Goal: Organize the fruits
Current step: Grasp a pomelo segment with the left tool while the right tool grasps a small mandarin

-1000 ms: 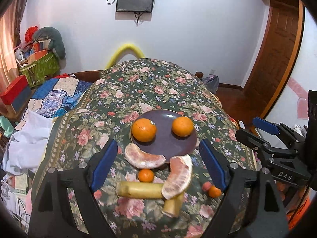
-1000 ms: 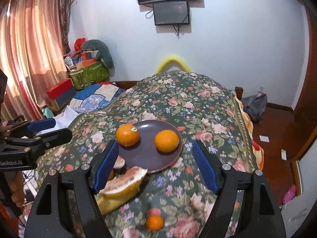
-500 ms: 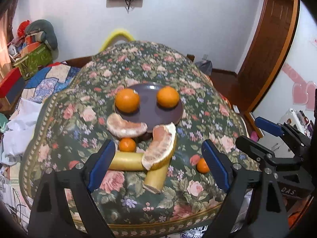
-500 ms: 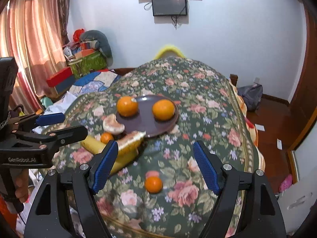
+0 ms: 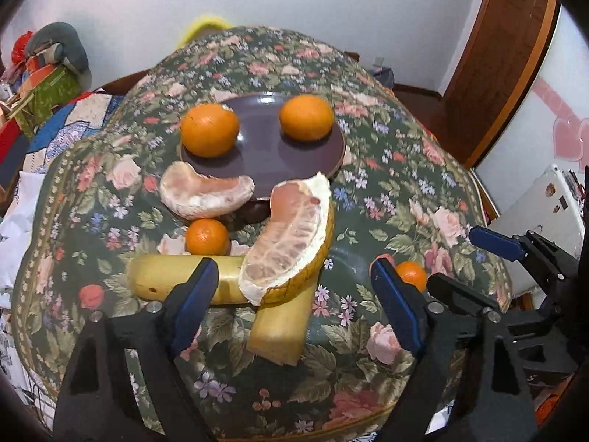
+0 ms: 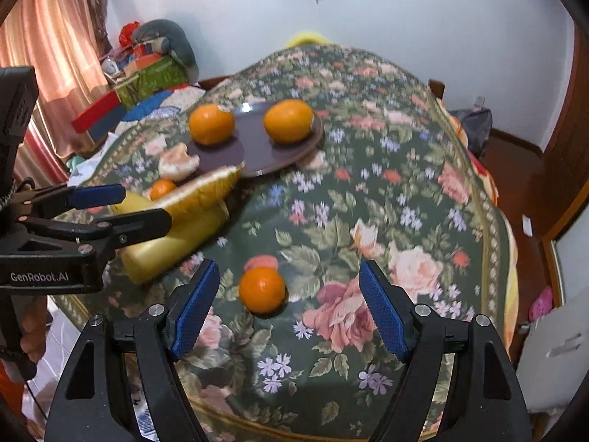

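Bench: covered by a floral cloth [image 5: 386, 191], dark green with pink roses; fills most of both frames.
Plate: dark purple plate [image 5: 265, 169] in upper centre of the left wrist view; two oranges on it, left orange [image 5: 210, 134] and right orange [image 5: 306, 118], apart from each other.
Pomelo pieces: peeled segment [image 5: 206, 195] at the plate's lower left edge; a larger segment with rind [image 5: 291, 243] at the plate's lower right edge, lying over the bananas.
Bananas: one banana [image 5: 162, 280] lying across frame centre-left; a second banana [image 5: 283, 331] angled down from under the large segment.
Small oranges: one small orange [image 5: 207, 236] between the peeled segment and the first banana; a lone small orange [image 6: 262, 289] on the cloth, well apart from the rest.
Left gripper [image 5: 291, 305]: jaws have just been closing a little but stand wide apart; nothing gripped; the bananas and the large segment show between the blue pads.
Right gripper [image 6: 287, 305]: jaws wide apart, empty; the lone small orange sits on the cloth between the pads, untouched.
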`<state>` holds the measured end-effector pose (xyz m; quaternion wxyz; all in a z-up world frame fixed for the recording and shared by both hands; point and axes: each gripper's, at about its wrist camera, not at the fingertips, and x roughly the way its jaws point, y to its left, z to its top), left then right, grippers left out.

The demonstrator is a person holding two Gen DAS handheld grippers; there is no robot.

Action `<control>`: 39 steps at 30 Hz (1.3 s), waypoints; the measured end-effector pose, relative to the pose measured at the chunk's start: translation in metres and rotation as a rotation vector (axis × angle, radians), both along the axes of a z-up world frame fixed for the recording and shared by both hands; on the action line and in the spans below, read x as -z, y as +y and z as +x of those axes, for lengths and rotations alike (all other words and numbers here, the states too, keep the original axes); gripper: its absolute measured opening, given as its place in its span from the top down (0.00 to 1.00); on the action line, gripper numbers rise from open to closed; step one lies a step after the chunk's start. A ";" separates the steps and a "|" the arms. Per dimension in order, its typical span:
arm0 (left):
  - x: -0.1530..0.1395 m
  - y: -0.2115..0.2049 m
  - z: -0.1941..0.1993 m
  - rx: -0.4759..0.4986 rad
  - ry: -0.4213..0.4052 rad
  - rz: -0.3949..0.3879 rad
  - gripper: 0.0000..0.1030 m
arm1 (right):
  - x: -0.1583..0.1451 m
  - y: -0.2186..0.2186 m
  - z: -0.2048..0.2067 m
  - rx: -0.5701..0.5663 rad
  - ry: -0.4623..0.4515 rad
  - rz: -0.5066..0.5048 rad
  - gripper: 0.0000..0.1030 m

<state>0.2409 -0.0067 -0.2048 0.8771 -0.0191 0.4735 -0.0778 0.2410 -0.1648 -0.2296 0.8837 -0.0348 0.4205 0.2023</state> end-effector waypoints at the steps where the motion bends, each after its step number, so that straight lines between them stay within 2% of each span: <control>1: 0.004 0.000 0.002 0.003 0.010 -0.003 0.23 | 0.004 0.001 0.001 0.001 0.010 -0.001 0.27; 9: 0.016 0.001 0.008 0.022 0.028 -0.014 0.29 | 0.032 0.010 0.007 -0.022 0.073 -0.008 0.28; 13: 0.016 0.000 0.010 0.033 0.027 -0.013 0.29 | 0.038 0.013 0.007 -0.036 0.078 -0.010 0.42; 17: 0.017 0.002 0.016 0.033 0.025 -0.017 0.29 | 0.034 0.013 0.005 -0.064 0.073 0.023 0.68; 18: 0.017 0.002 0.018 0.033 0.023 -0.016 0.29 | 0.033 0.013 0.005 -0.071 0.077 0.032 0.70; 34: 0.038 -0.005 0.054 0.060 0.076 -0.028 0.29 | 0.020 0.005 0.033 -0.043 0.046 0.071 0.70; 39: 0.042 -0.006 0.057 0.049 0.072 -0.023 0.41 | 0.023 0.001 0.037 -0.031 0.057 0.081 0.70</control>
